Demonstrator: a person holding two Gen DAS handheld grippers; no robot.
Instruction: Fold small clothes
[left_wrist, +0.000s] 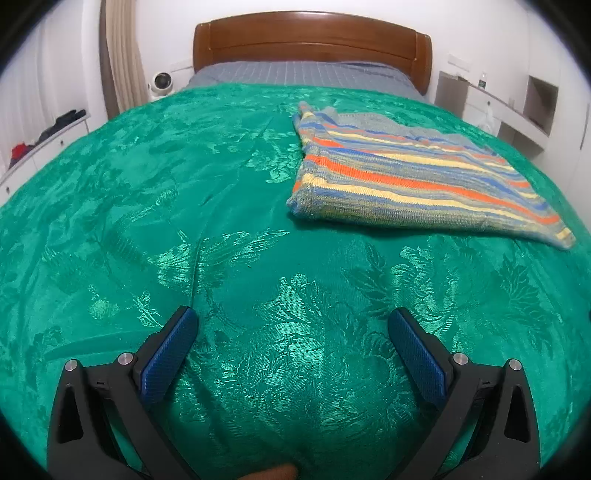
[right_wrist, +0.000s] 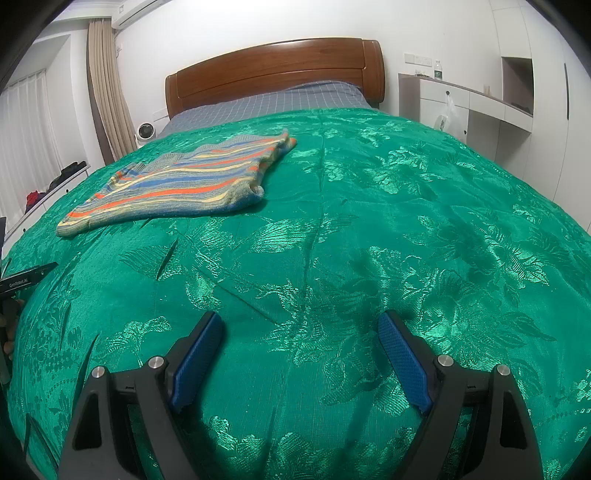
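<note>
Striped jumper (left_wrist: 417, 173) laid on bed's green cover (left_wrist: 184, 184), apparently already folded, well apart from both tools. Left hand-held gripper (left_wrist: 291, 328) and right hand-held gripper (right_wrist: 301, 332) held apart, empty, above cover, likely awaiting next garment.

left gripper (left_wrist: 293, 321) and right gripper (right_wrist: 301, 325) angled downward, jaws spread wide.

One striped garment (left_wrist: 417, 173), one green bedspread (left_wrist: 184, 221), two grippers.
</note>
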